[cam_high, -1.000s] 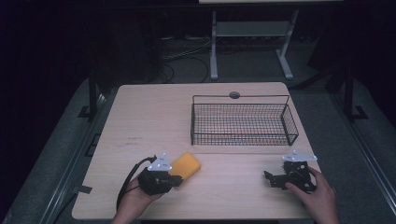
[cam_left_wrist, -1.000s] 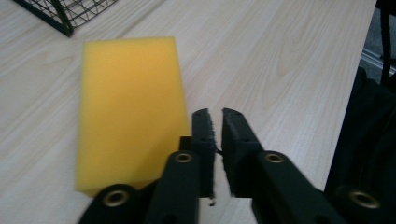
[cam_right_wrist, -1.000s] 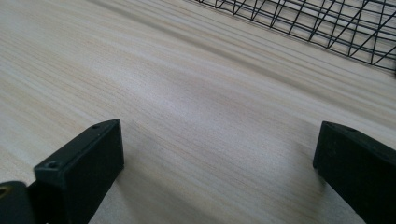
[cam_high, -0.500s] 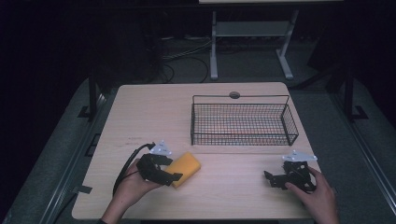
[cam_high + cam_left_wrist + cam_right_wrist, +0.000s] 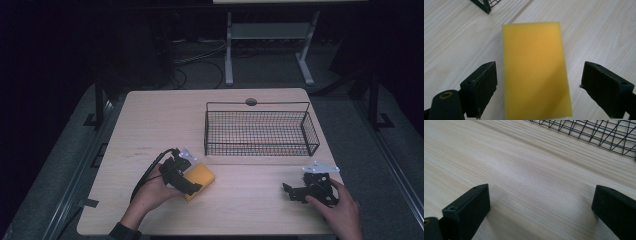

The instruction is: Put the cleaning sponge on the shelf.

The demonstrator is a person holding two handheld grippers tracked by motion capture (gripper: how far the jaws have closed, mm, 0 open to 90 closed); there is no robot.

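Since earlier, left tool (image 5: pixel 186 181) shifted forward over sponge (image 5: pixel 199 181) on bench (image 5: pixel 150 115), near basket (image 5: pixel 260 131); right tool (image 5: pixel 300 192) unmoved. Left gripper view: spread wide, straddling sponge (image 5: pixel 535 70), both jaws apart from it. Right gripper view: released above bare bench (image 5: pixel 524 170), basket (image 5: pixel 596 132) beyond.

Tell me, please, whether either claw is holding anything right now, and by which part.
Nothing is held. The left claw is open astride the yellow sponge, gaps on both sides. The right claw is open over bare table.
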